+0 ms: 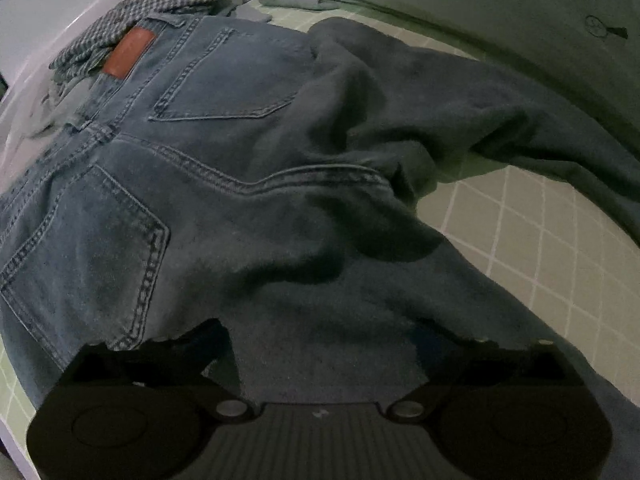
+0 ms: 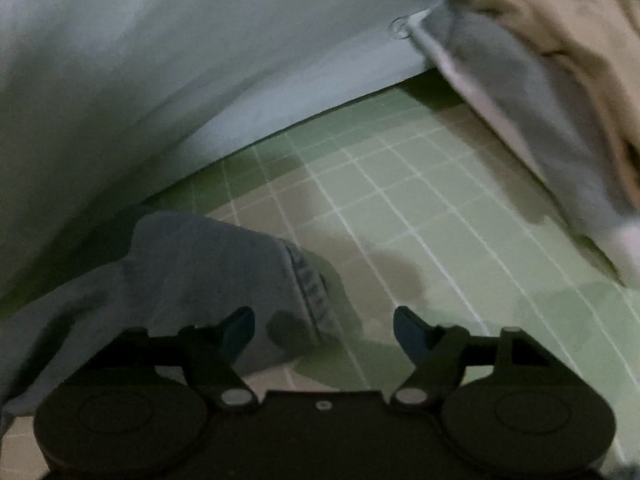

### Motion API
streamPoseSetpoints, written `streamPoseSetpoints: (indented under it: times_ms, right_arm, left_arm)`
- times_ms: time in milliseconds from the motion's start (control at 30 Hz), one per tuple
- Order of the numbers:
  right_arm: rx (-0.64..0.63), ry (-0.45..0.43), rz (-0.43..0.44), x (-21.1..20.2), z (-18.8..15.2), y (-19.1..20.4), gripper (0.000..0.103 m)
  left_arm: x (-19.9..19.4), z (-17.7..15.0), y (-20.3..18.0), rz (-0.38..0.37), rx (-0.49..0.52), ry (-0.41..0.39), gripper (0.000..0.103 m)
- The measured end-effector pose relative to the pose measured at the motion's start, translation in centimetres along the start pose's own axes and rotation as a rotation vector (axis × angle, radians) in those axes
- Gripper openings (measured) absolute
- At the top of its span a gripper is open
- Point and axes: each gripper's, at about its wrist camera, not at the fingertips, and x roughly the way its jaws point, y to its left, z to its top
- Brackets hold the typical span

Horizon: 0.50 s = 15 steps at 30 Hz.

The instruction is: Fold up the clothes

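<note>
We see the jeans lying seat-up across the green gridded tabletop, one leg end reaching our right claw, which gapes wide and holds nothing. Our left claw hangs low over the denim; its tips are hidden, so we cannot tell its spread. We judge the cloth heavy, limp and grippy, best pinched at the waistband or hem. The brown leather patch shows no legible writing.

No readable text; brown patch on jeans waistband blank/illegible.
</note>
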Motion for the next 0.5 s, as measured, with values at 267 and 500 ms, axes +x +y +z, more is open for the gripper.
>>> streamPoseSetpoints:
  times_ms: [267, 500]
  right_arm:
    - [-0.079, 0.000, 0.075, 0.2, 1.0, 1.6, 0.009]
    - [0.036, -0.207, 0.105, -9.0, 2.9, -2.5, 0.004]
  left_arm:
    - [0.2, 0.1, -0.2, 0.001, 0.015, 0.000, 0.103]
    - [0.4, 0.8, 0.0, -0.006, 0.026, 0.035, 0.103]
